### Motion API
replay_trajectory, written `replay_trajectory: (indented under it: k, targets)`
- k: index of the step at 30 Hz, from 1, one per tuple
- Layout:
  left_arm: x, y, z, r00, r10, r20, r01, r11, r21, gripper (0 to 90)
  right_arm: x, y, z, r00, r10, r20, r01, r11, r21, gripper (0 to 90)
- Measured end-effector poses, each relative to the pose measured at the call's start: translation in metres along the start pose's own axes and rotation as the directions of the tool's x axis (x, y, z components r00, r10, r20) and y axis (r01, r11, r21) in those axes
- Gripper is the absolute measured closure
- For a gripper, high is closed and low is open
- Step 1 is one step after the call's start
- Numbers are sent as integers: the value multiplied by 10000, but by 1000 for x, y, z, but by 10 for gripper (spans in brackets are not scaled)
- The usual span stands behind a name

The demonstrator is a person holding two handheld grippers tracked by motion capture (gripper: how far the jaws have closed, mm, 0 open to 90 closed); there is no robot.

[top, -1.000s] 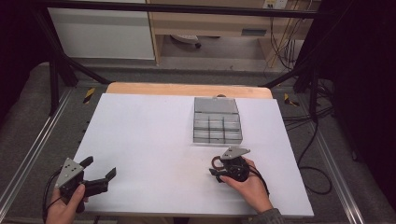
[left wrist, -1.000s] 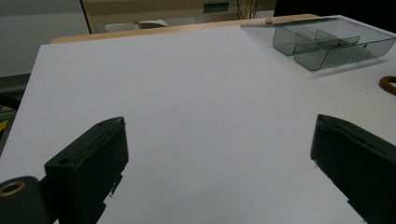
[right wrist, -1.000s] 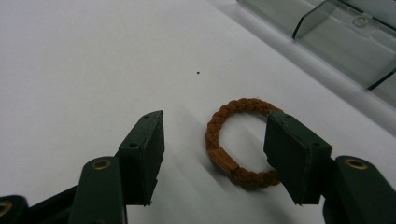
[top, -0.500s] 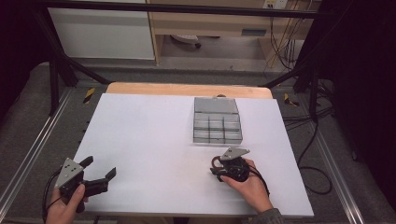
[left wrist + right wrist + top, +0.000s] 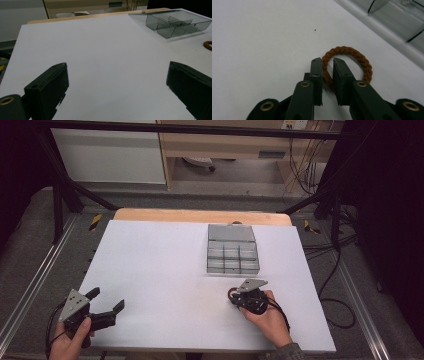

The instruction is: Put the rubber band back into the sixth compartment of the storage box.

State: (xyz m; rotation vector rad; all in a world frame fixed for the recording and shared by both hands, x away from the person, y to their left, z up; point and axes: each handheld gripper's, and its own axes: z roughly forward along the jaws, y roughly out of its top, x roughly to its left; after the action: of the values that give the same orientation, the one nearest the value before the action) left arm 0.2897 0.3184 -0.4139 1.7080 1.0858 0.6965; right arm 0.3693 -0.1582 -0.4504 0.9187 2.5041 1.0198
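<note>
Brown braided ring (image 5: 352,62) pinched in right tongs (image 5: 327,61), divided tray (image 5: 232,249) just beyond

My white worktop (image 5: 165,265) on a wooden table edge (image 5: 200,215), grey floor (image 5: 30,250) around me, pale cabinet (image 5: 107,152) beyond, black cables (image 5: 330,270) trailing at right

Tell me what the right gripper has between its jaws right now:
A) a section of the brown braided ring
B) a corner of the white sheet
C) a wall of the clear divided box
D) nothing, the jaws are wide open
A: in the right gripper view, the right gripper has its two jaws drawn close on either side of one strand of the brown braided ring, which lies on the white tabletop near the clear divided box.
</note>
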Motion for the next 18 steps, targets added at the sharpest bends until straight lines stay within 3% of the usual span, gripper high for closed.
replay_trajectory:
  k: [18]
  targets:
    - [0, 0, 0, 10000, -31, -8, 31, 10000, -4, 46, -1, 1, -11, 9999, 84, 123, -77, 9985, -542, 843]
